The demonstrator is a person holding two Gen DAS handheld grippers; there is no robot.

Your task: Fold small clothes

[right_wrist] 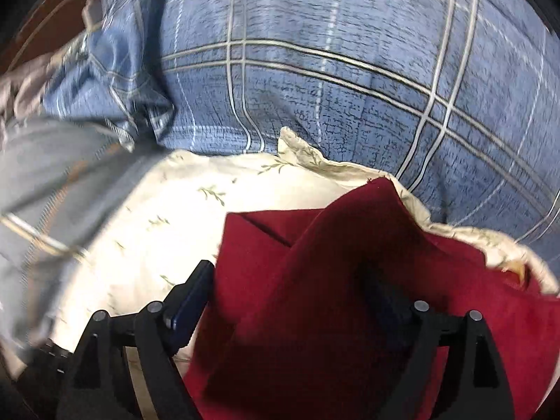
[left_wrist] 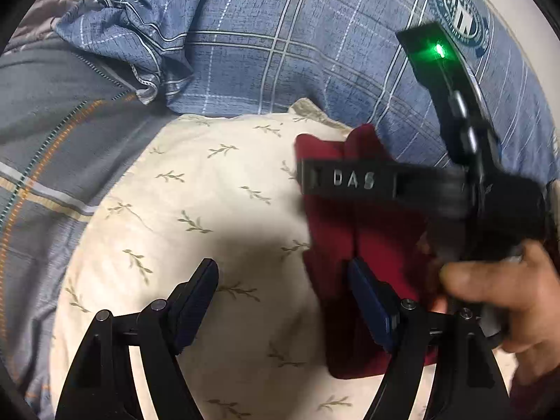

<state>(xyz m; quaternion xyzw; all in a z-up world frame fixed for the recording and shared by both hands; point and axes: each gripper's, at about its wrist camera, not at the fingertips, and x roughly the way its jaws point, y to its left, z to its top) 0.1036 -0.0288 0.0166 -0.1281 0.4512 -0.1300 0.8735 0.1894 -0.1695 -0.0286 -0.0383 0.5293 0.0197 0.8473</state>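
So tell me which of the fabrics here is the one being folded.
The red cloth: plain dark red and small, lying on the cream leaf-print pillow. The blue plaid bedding behind is spread large and flat.

A cream pillow [left_wrist: 196,217] printed with green sprigs lies under and ahead of the fingers. Beyond it spreads a blue plaid bedsheet [left_wrist: 280,52], with a grey striped quilt [left_wrist: 52,122] bunched at left.
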